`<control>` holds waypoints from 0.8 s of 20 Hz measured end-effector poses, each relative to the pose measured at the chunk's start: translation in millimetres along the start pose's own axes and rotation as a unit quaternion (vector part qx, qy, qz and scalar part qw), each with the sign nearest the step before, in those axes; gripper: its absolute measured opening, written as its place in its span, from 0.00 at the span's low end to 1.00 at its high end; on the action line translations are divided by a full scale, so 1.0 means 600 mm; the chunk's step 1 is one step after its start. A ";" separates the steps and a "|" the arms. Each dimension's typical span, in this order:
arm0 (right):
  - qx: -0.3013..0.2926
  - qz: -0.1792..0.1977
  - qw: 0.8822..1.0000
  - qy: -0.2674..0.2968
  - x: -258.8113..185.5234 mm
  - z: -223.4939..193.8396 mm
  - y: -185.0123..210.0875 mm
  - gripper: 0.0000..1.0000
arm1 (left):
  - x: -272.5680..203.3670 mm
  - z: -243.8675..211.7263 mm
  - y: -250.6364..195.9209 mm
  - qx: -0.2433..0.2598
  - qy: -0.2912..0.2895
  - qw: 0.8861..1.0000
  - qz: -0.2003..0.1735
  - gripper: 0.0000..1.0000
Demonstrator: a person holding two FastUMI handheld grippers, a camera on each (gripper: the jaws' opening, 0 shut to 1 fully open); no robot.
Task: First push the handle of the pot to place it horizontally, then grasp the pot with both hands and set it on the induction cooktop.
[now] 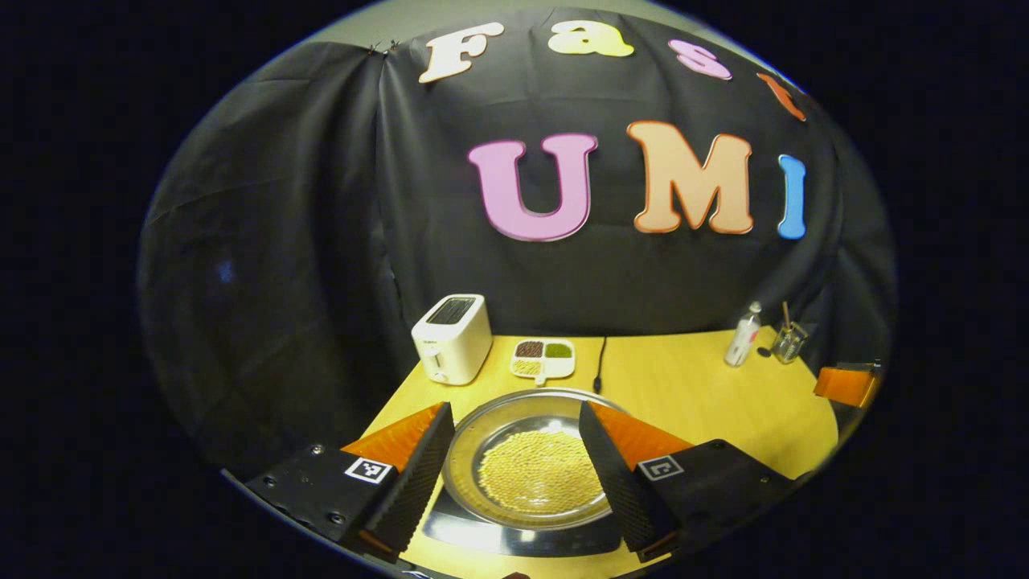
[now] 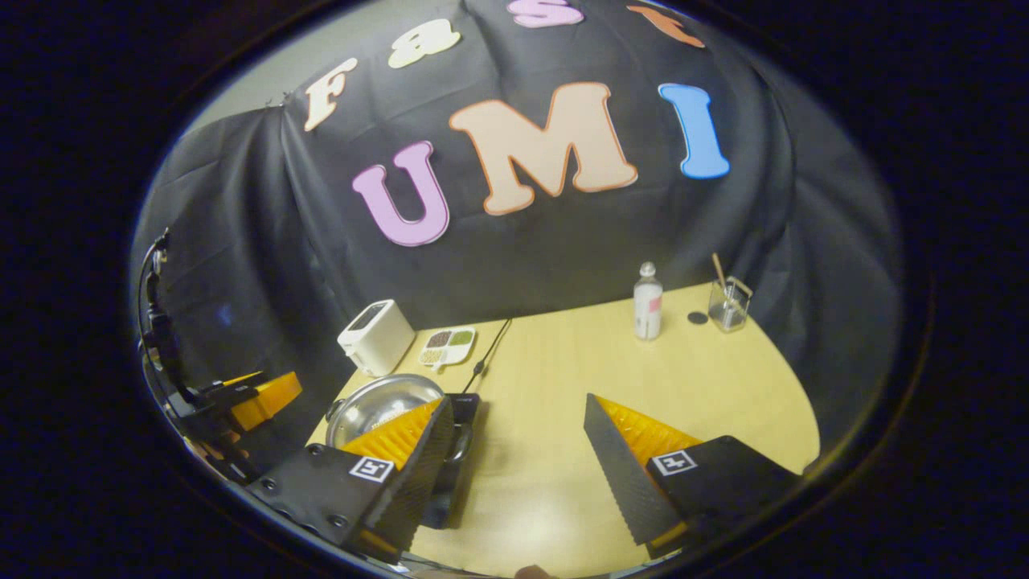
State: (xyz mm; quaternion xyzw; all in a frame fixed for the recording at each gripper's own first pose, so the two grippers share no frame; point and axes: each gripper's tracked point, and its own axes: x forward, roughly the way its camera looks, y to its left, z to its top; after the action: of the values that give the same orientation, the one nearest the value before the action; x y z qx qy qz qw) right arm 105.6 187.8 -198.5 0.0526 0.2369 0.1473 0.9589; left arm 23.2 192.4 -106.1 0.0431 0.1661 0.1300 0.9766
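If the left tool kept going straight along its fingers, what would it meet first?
Most likely the steel pot holding yellow grains, which lies between the open left tool's fingers on the dark induction cooktop. Depth is unclear, so it could pass just above the rim.

Shiny metal pot [image 1: 530, 462], glossy black cooktop [image 1: 522, 535], smooth wooden table [image 2: 563, 378], matt plastic toaster [image 1: 453, 338].

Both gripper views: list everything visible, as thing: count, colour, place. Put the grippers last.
pot: one, silver, yellow grains inside, on the cooktop
induction cooktop: one, black, near table edge
toaster: one, white, back left
divided dish: one, white, beside the toaster
cable: one, black, behind the pot
bottle: one, clear, back right
glass jar: one, clear, holding a stick, right of the bottle
table: one, yellow wood
left gripper: open, above the pot
right gripper: open, over bare table
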 end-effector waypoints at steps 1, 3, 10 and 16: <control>-0.009 0.001 1.000 -0.016 -0.019 0.021 -0.012 0.92 | -0.013 0.012 -0.021 -0.005 -0.008 1.000 0.000 0.95; -0.023 0.005 0.998 -0.050 -0.056 0.062 -0.031 0.92 | -0.037 0.045 -0.068 -0.019 -0.037 0.999 -0.002 0.95; -0.049 -0.010 0.988 -0.143 -0.183 0.161 -0.127 0.92 | -0.103 0.099 -0.224 -0.018 -0.092 0.994 -0.054 0.95; -0.046 -0.043 0.981 -0.184 -0.272 0.174 -0.197 0.92 | -0.171 0.133 -0.294 -0.019 -0.164 0.983 -0.075 0.95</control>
State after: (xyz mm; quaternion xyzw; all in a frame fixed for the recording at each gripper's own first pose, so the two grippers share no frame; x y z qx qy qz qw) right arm 47.2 21.9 -54.6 0.0241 0.0517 0.1046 0.9929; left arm -1.3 -8.0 -21.4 0.0323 0.0035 0.0506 0.9982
